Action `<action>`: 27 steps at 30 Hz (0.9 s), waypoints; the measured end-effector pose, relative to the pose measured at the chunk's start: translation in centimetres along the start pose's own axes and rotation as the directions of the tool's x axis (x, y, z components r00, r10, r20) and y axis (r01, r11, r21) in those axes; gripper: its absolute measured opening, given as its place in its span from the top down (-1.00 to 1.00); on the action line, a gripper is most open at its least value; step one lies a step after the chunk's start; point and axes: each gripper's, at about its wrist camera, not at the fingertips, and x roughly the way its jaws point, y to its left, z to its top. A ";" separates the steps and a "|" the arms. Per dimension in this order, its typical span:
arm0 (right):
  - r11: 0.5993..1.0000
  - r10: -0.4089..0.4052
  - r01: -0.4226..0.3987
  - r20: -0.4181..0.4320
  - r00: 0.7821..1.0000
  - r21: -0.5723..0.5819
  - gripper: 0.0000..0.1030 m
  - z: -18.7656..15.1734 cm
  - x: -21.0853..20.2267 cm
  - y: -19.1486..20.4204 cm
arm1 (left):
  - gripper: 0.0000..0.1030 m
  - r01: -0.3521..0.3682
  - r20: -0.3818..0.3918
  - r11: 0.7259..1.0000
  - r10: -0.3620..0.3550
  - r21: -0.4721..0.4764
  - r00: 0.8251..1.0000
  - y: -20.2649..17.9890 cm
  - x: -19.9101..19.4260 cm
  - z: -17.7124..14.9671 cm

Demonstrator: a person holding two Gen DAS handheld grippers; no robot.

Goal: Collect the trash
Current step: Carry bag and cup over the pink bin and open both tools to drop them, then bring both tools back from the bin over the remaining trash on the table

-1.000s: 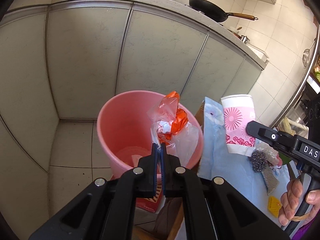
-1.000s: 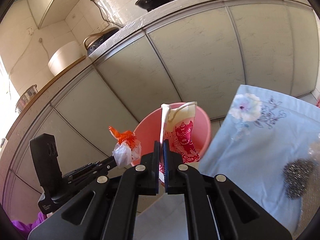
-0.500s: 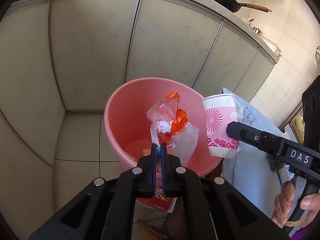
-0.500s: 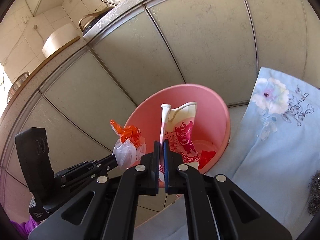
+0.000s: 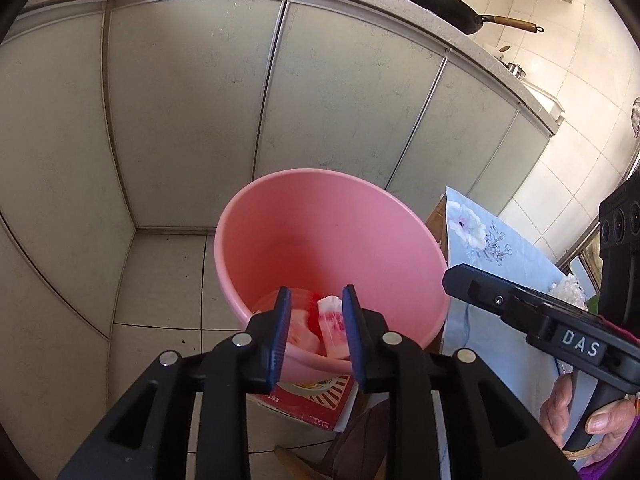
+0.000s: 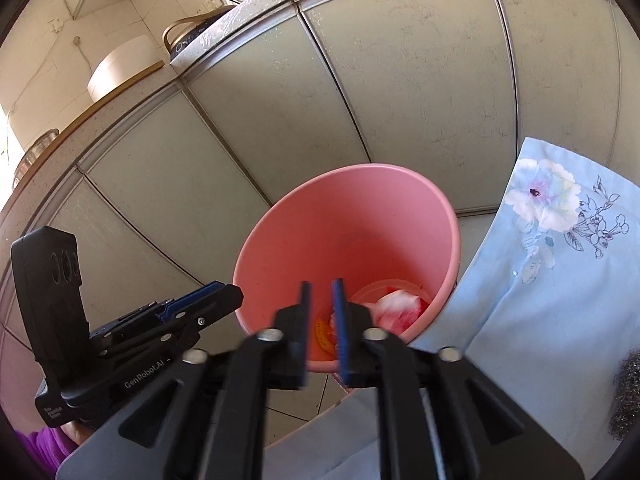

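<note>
While both tools hang over the bin's near rim, we see the left gripper (image 5: 314, 330) with its jaws parted and nothing between them; they have just been opening. The right gripper (image 6: 321, 330) also stands open and empty, its gap narrower, and its jaws too have just been opening. In the left wrist view the right gripper comes in from the right edge, with a hand (image 5: 580, 420) on its handle; in the right wrist view the left gripper shows at lower left, just beside the bin's rim.

Just past the fingertips we have the pink bucket (image 5: 336, 236), upright on the tiled floor (image 5: 160, 280). The trash is inside, at the bottom: a paper cup (image 5: 332, 324) with a pink pattern lying on its side, and a crumpled plastic bag (image 6: 396, 306), clear with red-orange parts, next to it. We also spot an orange scrap (image 6: 322, 334) low in the bucket; we cannot tell what it is.

Under the bucket's near side lies a red printed box (image 5: 316, 400). Right of the bucket a light blue floral cloth (image 6: 540, 260) covers a surface, touching the bucket's rim, with a steel scourer (image 6: 626, 396) on it at the edge of view.

Farther back stand pale cabinet doors (image 5: 192, 112), and on the counter above them a black pan (image 5: 440, 6) with a wooden handle.
</note>
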 end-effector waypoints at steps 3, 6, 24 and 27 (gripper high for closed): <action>1.000 0.002 -0.001 0.018 1.000 -0.007 0.31 -0.4 -1.0 -0.1 | 0.41 0.001 0.007 1.000 -0.001 0.001 1.000 -0.2 -0.5 0.1; 1.000 -0.010 0.010 0.034 0.999 -0.021 0.30 -0.6 -2.0 0.2 | 0.40 0.008 0.013 1.000 -0.008 0.006 1.000 -0.5 -1.0 0.2; 0.979 -0.162 0.179 0.161 0.974 -0.097 0.30 -5.2 -10.7 0.9 | 0.40 0.096 0.039 0.991 -0.099 0.091 0.994 -5.3 -4.7 -0.9; 0.965 -0.217 0.239 0.183 0.959 -0.106 0.30 -6.3 -12.7 0.5 | 0.40 0.119 0.035 0.987 -0.123 0.107 0.992 -6.3 -5.2 -1.2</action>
